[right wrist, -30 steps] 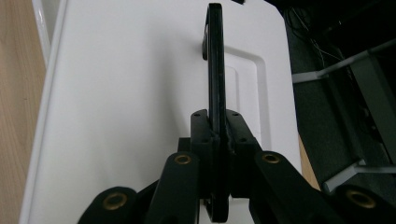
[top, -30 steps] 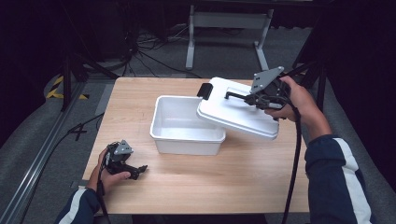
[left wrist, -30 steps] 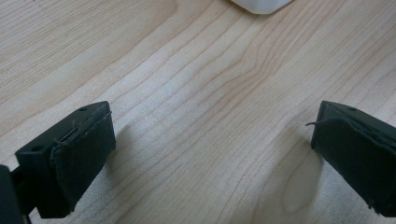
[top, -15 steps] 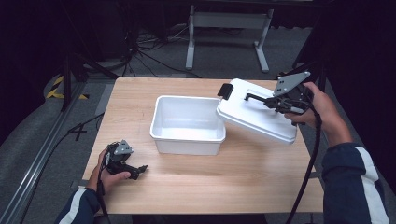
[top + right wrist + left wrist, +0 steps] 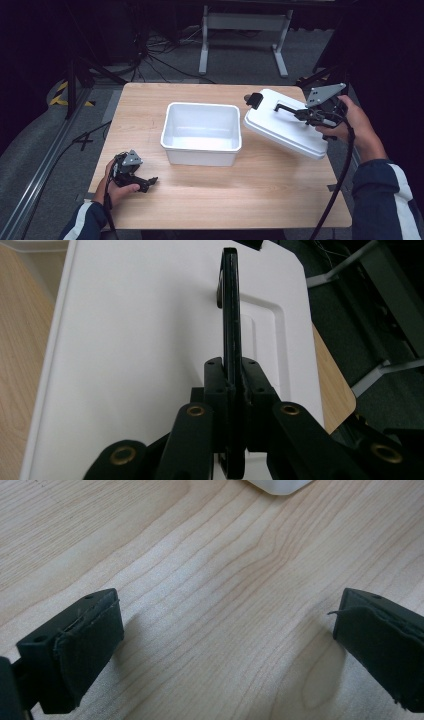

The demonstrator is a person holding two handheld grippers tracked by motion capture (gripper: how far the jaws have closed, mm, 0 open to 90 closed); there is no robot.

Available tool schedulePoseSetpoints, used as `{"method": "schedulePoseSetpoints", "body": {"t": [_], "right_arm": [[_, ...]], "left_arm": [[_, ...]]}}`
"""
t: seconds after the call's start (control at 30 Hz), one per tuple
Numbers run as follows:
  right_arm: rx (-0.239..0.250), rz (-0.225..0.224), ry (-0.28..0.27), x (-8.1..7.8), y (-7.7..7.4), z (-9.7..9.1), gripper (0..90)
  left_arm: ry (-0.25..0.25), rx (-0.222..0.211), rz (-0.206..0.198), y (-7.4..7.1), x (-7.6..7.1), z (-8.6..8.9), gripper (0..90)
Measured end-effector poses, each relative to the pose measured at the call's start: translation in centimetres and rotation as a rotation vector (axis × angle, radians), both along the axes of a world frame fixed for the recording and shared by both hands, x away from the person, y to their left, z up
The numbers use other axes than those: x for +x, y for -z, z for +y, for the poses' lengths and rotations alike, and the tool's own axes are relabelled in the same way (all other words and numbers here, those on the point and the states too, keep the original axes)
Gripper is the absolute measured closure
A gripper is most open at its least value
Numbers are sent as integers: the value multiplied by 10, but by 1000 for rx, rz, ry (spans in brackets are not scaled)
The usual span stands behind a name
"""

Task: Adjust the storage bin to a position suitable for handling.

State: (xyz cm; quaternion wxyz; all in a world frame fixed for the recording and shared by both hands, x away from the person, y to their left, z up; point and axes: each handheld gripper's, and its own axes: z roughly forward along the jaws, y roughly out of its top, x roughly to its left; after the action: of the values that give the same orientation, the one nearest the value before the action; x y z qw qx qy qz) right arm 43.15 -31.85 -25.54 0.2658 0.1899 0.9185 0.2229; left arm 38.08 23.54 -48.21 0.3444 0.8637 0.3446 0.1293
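White lid (image 5: pixel 285 127): rigid, light-looking moulded plastic, smooth and likely slippery, held tilted over table (image 5: pixel 150 100) right of open bin (image 5: pixel 202 132) by thin black handle (image 5: pixel 230 310), right gripper (image 5: pixel 311 114) fingers clenched on it; left gripper (image 5: pixel 145 182) fingers spread, resting near-left.

From my seat I see a pale wooden table (image 5: pixel 220 200) on grey carpet (image 5: pixel 165 55) — behind it stands a white metal frame (image 5: pixel 240 30) on splayed feet, black cables (image 5: pixel 150 47) trail beside it, and yellow-black hazard tape (image 5: pixel 67 95) marks the floor at left — a metal rail (image 5: pixel 35 185) runs along that side
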Motion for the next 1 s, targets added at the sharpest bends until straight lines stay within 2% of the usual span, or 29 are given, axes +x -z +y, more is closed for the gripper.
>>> {"method": "schedulePoseSetpoints", "body": {"t": [0.4,1.0], "right_arm": [[-11,39,39,11,32,-12,846],[-4,100,60,30,80,-8,845]], "left_arm": [[-2,-1,0,0,0,0,2],[1,0,0,0,0,0,2]]}}
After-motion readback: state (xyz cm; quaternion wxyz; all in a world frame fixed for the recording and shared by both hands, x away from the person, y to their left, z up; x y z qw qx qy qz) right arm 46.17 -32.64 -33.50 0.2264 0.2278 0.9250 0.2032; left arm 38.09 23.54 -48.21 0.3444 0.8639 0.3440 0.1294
